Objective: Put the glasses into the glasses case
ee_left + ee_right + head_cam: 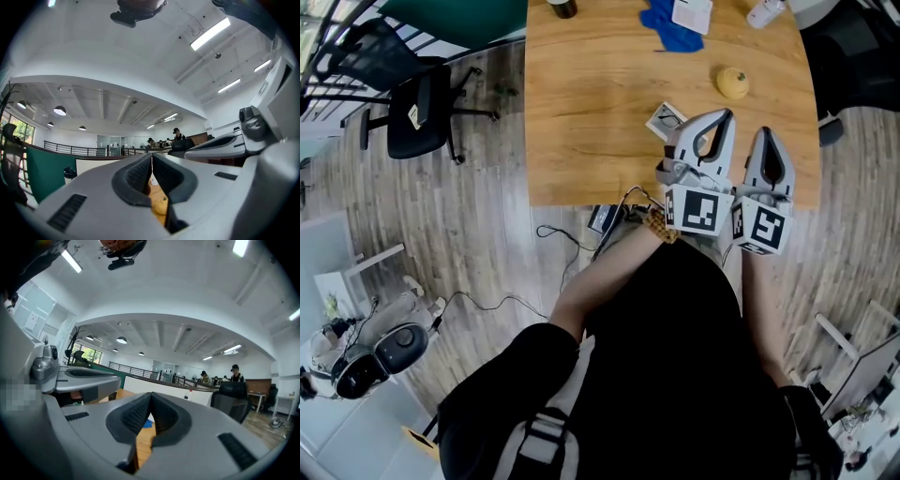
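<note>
Left gripper (152, 158): grey moulded plastic with ribbed dark pads, which meet with nothing between them. It hangs over the near edge of the surface and points across it, likely poised to reach.
Right gripper (151, 399): same build, pads likewise together on nothing. It sits just beside the left one, towards the near right corner.
Surface (600, 112): pale wooden top, smooth, with visible grain.
Blue crumpled cloth (670, 30): soft and folded, at the far edge.
Yellow round fruit-like thing (732, 82): matt skin, near the right edge, ahead of both grippers.
White square printed card (665, 122): flat, just beside the left gripper.
Glasses, glasses case: neither can be picked out. The small things at the far edge are too cropped to name.
</note>
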Available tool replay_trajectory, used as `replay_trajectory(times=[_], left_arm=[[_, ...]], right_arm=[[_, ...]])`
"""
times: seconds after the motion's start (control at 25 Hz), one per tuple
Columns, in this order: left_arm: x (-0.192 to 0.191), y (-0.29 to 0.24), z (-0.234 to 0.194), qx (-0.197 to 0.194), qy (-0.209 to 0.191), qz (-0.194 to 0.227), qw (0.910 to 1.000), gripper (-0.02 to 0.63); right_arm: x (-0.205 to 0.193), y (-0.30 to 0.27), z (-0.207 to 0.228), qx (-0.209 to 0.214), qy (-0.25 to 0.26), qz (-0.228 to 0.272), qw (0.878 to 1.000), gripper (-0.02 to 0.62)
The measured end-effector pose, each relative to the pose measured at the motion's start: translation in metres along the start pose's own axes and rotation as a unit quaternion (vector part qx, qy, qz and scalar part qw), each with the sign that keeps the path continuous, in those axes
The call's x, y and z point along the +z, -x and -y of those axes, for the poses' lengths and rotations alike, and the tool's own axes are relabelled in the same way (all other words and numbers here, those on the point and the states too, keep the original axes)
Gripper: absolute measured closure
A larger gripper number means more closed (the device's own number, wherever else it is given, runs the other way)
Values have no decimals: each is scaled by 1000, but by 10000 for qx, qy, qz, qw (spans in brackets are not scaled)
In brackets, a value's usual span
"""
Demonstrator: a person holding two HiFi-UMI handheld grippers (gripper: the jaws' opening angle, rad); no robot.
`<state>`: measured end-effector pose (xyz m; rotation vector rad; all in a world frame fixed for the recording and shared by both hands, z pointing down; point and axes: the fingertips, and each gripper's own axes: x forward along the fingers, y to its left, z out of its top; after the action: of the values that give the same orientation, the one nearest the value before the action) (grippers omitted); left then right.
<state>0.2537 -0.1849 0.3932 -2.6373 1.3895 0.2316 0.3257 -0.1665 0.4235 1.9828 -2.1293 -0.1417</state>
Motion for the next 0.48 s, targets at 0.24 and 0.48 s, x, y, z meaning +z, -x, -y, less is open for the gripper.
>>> replay_trajectory(times=[0.24,0.48], left_arm=[[-19,5,1,-45,10,-209,9998,583],[-27,12,0,-72,43,-295,9995,583]], right_arm=[[-22,7,-9,103,-175,-200,9996,591],[-28,9,-10,39,-203,-262,9994,591]])
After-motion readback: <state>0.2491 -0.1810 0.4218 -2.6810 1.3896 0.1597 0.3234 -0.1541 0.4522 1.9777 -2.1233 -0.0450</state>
